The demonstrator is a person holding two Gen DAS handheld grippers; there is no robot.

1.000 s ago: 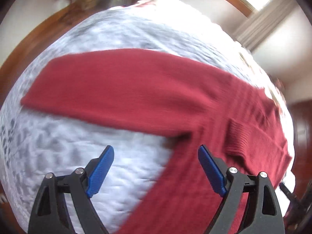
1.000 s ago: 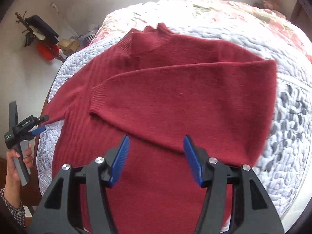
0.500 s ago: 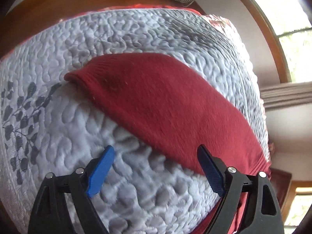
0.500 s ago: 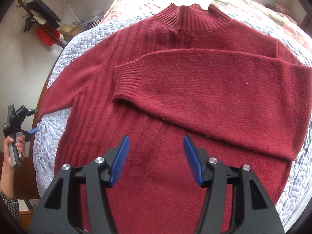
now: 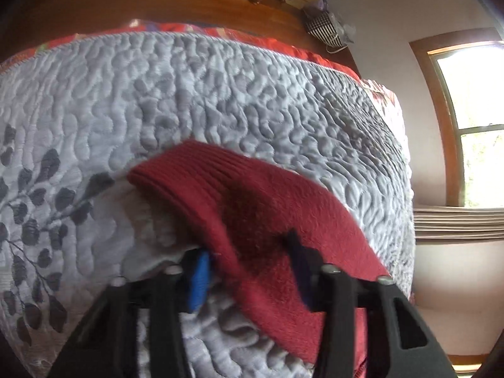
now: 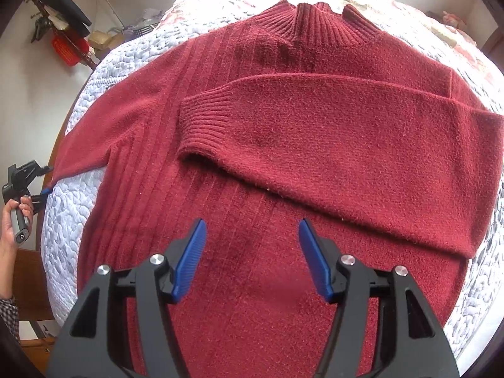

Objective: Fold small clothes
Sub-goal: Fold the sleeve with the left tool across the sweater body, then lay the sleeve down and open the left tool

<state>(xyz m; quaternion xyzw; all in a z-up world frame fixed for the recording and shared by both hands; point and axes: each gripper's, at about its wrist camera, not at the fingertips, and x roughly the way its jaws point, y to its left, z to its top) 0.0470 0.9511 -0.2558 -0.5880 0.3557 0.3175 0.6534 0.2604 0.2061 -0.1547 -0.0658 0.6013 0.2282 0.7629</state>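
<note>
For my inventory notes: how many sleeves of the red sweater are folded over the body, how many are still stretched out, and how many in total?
Folded over the body: 1, the right sleeve
Stretched out: 1, the left sleeve, its cuff between the left gripper jaws
Total: 2

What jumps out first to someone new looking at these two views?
A dark red sweater spread collar-up over a grey quilted bedspread, one sleeve already folded across its chest. In the left wrist view, the left tongs straddle the other sleeve's cuff end, one blue pad under the fabric; whether they grip it is unclear. The right tongs hover open above the sweater's lower body.
</note>
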